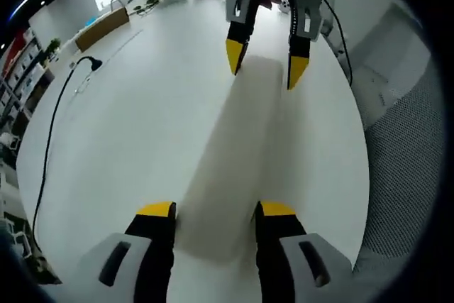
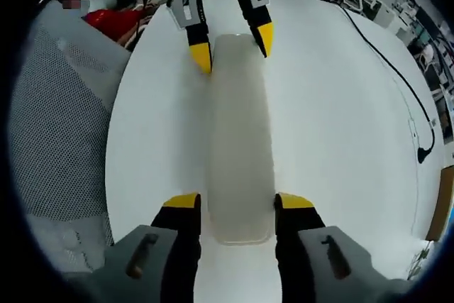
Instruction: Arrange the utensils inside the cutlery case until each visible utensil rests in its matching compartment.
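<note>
- The case point(image 2: 240, 140) is a closed, frosted shell; nothing inside it can be made out, so no utensils can be told.
- In the left gripper view, the case's point(image 1: 237, 154) near end is hidden between the jaws.
- The black cable point(image 1: 50, 147) runs off the table's point(image 1: 128, 118) near left edge.

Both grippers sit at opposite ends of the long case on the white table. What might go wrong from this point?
1. The case is held only at its two short ends, between the left gripper and the right gripper. Uneven pull could twist it or let one end slip.
2. Its lid looks closed and frosted, so the contents can't be made out; tilting may shift whatever is inside.
3. A cable lies on the table nearby and could snag.
</note>
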The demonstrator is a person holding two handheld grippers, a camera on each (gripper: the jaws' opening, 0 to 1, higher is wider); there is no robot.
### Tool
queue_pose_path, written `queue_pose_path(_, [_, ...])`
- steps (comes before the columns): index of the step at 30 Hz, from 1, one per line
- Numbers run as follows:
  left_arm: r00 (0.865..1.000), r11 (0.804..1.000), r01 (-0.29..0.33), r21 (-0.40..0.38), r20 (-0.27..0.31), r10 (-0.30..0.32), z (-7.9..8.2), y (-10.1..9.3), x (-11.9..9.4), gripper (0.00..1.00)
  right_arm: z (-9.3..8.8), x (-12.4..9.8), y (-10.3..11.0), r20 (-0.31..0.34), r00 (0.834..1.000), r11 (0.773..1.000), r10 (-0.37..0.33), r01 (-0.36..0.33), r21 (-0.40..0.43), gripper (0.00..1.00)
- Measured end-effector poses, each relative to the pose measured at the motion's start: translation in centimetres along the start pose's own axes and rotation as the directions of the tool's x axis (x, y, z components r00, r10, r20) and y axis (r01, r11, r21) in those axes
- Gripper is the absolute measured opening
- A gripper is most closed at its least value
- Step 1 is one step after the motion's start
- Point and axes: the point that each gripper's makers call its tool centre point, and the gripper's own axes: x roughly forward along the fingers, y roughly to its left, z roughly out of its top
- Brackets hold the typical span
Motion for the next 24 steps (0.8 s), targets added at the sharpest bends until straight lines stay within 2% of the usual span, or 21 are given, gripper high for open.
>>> queue_pose_path(7, [1.0, 0.999, -0.002, 0.033, -0.02, 0.002, -0.4, -1.0, -0.2, 0.43, -0.2, 0.2, 0.2, -0.017, 0.999, 0.999, -0.046, 0.045, -0.03, 0.36])
queue_pose_path(10, [1.0, 0.999, -0.012, 0.029, -0.006, 0.013, -0.6, -1.5, -0.4, 0.43, -0.3, 0.2, 0.4, -0.006, 0.998, 0.998, -0.056, 0.056, -0.027, 0.36])
queue_pose_path(14, [1.0, 0.999, -0.023, 0.035, 0.014, 0.023, -0.5, -2.2, -0.6, 0.43, -0.4, 0.1, 1.1, 0.001, 0.999, 0.998, -0.051, 0.051, -0.027, 0.36])
queue_pose_path(24, [1.0, 0.999, -0.027, 0.044, 0.007, 0.027, -0.9, -4.2, -0.9, 0.43, -0.4, 0.2, 3.2, -0.029, 0.999, 0.999, -0.044, 0.043, -0.028, 0.36])
